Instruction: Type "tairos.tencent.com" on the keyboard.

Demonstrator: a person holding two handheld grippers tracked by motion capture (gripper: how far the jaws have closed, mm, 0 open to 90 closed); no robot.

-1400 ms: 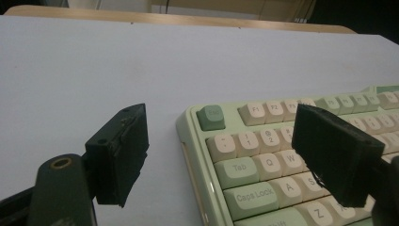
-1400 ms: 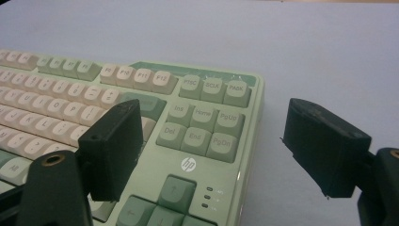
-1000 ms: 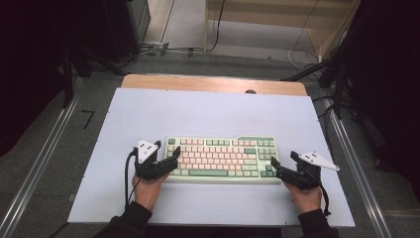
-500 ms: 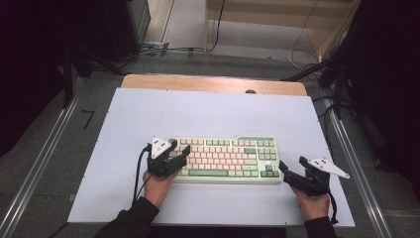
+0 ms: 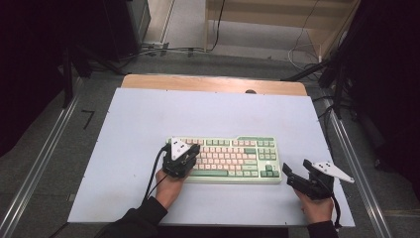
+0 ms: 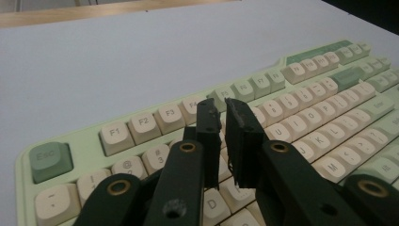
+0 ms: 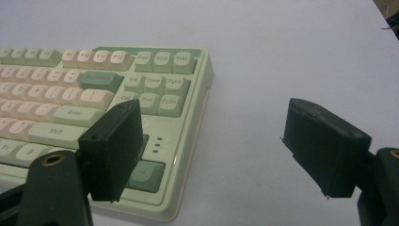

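A mint-green keyboard point(image 5: 233, 158) with cream and green keys lies at the near middle of the pale table point(image 5: 148, 124). My left gripper point(image 5: 192, 148) hovers over the keyboard's left end, above the number and letter rows. In the left gripper view the left gripper point(image 6: 222, 108) has just been closing; its jaws stand almost together with nothing between them, over the keyboard point(image 6: 291, 94). My right gripper point(image 5: 296, 167) rests just off the keyboard's right end. In the right gripper view the right gripper point(image 7: 214, 127) stands wide open and empty, its left jaw by the arrow-key corner of the keyboard point(image 7: 70, 94).
A wooden strip point(image 5: 213, 83) runs along the table's far edge. Metal rails point(image 5: 44, 163) flank the table on both sides. Cables and furniture legs lie on the floor beyond point(image 5: 307, 54). Bare table surface stretches behind and left of the keyboard.
My left gripper has moved right from beside the keyboard's left edge to over its keys, and its jaws have closed. The right gripper has barely shifted.
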